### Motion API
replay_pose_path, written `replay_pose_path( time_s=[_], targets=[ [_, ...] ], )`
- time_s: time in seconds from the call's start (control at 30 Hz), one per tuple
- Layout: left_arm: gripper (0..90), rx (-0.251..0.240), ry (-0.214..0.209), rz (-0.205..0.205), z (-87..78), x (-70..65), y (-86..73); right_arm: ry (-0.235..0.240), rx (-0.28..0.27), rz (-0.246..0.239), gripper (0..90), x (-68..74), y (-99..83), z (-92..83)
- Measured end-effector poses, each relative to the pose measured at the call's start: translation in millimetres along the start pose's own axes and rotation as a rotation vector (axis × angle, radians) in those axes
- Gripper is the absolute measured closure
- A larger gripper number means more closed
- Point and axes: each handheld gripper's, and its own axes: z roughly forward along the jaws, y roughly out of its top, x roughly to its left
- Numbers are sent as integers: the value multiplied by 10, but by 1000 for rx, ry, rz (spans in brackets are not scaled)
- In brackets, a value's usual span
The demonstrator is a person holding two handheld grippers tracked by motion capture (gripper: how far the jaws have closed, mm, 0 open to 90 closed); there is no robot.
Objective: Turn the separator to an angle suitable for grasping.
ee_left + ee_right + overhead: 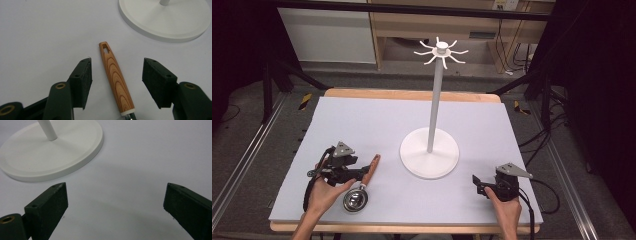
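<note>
Left gripper [117, 82] straddles the wooden ladle handle [116, 77], not touching.

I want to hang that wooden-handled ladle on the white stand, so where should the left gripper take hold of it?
Grip the ladle by the middle of its wooden handle, coming down from above with the left gripper astride it. The handle lies flat and straight between the open jaws, narrow enough to fit. Leave the slotted tip free, likely needed for a hook on the stand.
</note>
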Motion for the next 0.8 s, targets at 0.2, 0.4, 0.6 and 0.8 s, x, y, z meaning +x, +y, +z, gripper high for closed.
replay_pose_path(
  time_s=[0.2,0.4,0.6,0.8],
  targets=[
    [413,42,3,5,103,-14,-30,-2,1,-1,61,-3,1,0],
    [459,97,3,8,242,-36,-46,1,3,-2,61,0,5,1],
    [510,139,2,7,355,-52,-64,1,9,-8,61,-3,5,6],
    [559,183,-4,0,439,-62,-107,8,17,-1,61,3,4,10]
  ],
)
